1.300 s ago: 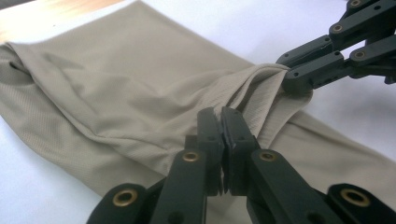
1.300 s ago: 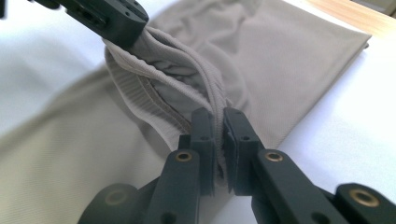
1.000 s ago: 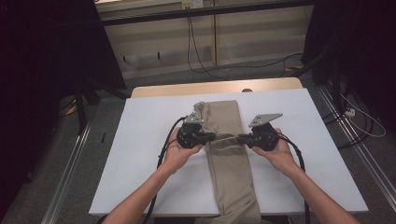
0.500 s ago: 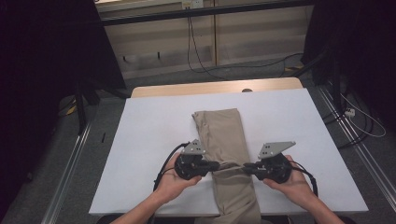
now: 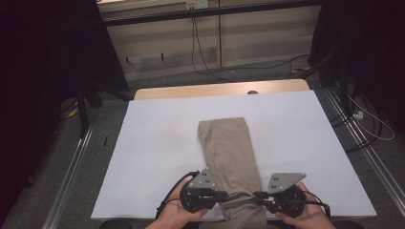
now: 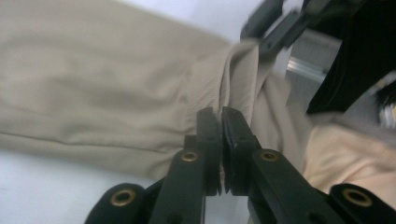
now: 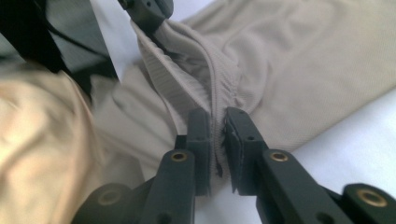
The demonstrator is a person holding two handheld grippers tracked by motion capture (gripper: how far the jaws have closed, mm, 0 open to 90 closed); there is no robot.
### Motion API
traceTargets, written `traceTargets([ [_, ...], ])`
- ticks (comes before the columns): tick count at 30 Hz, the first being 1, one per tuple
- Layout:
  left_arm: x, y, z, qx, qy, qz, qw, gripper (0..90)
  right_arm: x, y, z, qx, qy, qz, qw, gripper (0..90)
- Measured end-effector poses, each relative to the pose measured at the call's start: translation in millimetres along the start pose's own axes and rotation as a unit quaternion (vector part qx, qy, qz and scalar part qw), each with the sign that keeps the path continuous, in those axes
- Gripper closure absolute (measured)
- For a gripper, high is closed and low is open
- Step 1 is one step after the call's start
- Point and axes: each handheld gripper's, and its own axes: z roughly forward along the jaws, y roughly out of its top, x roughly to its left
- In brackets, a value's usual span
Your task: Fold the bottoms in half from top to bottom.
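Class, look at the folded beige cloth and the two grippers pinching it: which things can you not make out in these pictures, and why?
- Near end of the beige cloth: cut off by the high view's bottom edge.
- Cloth edge inside the left gripper: hidden between its jaws.
- Whether the right gripper truly presses the cloth: jaws slightly apart, fabric bunched between.
- Pale mass, right gripper view's left: blurred.

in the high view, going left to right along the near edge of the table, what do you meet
bare white table top → left hand → left gripper → beige cloth → right gripper → right hand → bare white table top again
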Motion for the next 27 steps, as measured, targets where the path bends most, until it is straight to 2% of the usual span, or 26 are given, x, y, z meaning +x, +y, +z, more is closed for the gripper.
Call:
traceTargets([
  [1, -0.8, -2.5, 4.0, 0.010, -0.004, 0.002, 0.9999, 85.7, 2.0, -1.3, 2.4, 0.007, -0.005, -0.001, 1.0000, 78.3],
  [3, -2.8, -5.0, 6.8, 0.010, -0.013, 0.003, 0.9999, 82.8, 4.0, -4.6, 9.5, 0.024, -0.013, -0.002, 0.9996, 74.2],
  [5, -5.9, -5.8, 6.6, 0.009, -0.008, 0.006, 0.9999, 82.5, 5.4, -6.3, 11.5, 0.024, -0.013, -0.005, 0.9996, 73.1],
  [9, -8.2, -8.7, 6.7, 0.015, -0.017, 0.012, 0.9997, 81.4, 2.8, -7.8, 10.7, 0.016, 0.015, 0.020, 0.9996, 61.6],
  [12, -5.2, -9.0, 4.1, 0.014, -0.028, 0.000, 0.9995, 79.0, 3.0, -7.2, 9.1, 0.008, 0.032, 0.026, 0.9991, 54.3],
  [15, -0.5, -7.5, -0.9, 0.009, -0.030, -0.007, 0.9995, 71.1, -0.9, -6.0, 5.8, -0.008, 0.040, 0.040, 0.9984, 47.0],
  [17, 4.9, -5.7, -3.8, 0.002, -0.012, -0.015, 0.9998, 56.8, -5.0, -4.7, 2.7, -0.026, 0.038, 0.050, 0.9977, 42.6],
  [18, 9.1, -4.9, -5.5, -0.005, -0.011, -0.024, 0.9996, 54.6, -7.0, -3.8, 1.2, -0.036, 0.038, 0.056, 0.9971, 40.7],
  [19, 12.1, -4.4, -6.9, -0.009, -0.007, -0.025, 0.9996, 51.5, -9.8, -2.7, -0.6, -0.047, 0.036, 0.062, 0.9963, 38.7],
  [21, 18.3, -2.3, -9.9, -0.018, 0.018, -0.032, 0.9992, 39.2, -13.4, -1.3, -2.7, -0.062, 0.035, 0.072, 0.9949, 35.4],
  [24, 30.7, 0.1, -12.6, -0.032, 0.050, -0.036, 0.9976, 29.2, -19.8, 1.2, -2.5, -0.069, 0.021, 0.081, 0.9941, 32.0],
  [27, 45.2, 2.0, -15.9, -0.046, 0.082, -0.046, 0.9945, 21.9, -29.2, 4.1, 0.5, -0.066, 0.003, 0.086, 0.9941, 31.7],
])
